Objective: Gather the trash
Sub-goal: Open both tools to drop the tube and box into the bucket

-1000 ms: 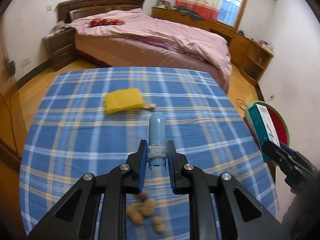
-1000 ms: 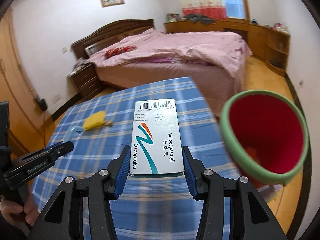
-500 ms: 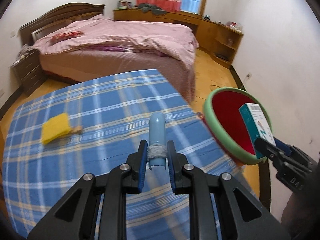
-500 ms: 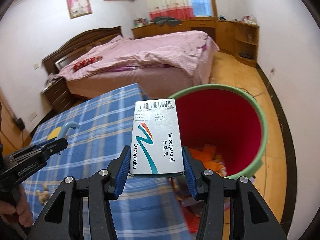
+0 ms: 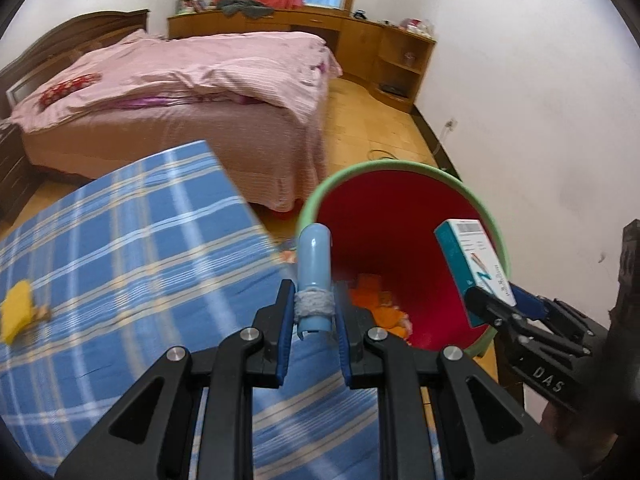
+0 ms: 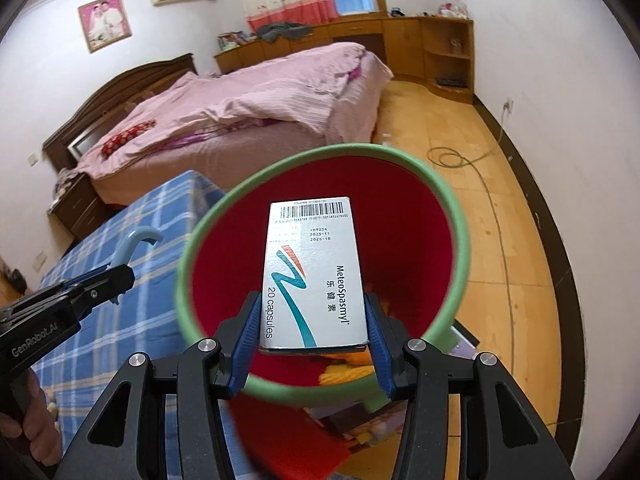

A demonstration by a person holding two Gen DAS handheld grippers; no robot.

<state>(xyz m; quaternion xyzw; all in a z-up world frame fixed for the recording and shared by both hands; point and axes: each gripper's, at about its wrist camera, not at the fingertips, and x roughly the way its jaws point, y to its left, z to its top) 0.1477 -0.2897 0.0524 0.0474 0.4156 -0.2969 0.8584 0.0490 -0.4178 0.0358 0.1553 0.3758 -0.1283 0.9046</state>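
The left black two-finger gripper (image 5: 313,314) tilts downward, its blue-padded jaws clamped nearly together on a pale blue plastic hook-ended tube (image 5: 315,276). The right black two-finger gripper (image 6: 313,346) also tilts downward, jaws half spread and pressing both sides of a white-and-teal cardboard capsule box (image 6: 314,276). A hand (image 6: 34,426) grips the left gripper's handle.

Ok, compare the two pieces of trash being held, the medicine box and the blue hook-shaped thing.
Shape: the medicine box is a flat printed carton; the blue hook is a slim plastic stem curving over at its top.
Grip: the right claw stands wide on the medicine box's sides; the left claw is nearly closed on the blue hook's wrapped stem.
Place: the medicine box is over the red bin; the blue hook is at the bin's rim.
Both are clamped at their lower ends.
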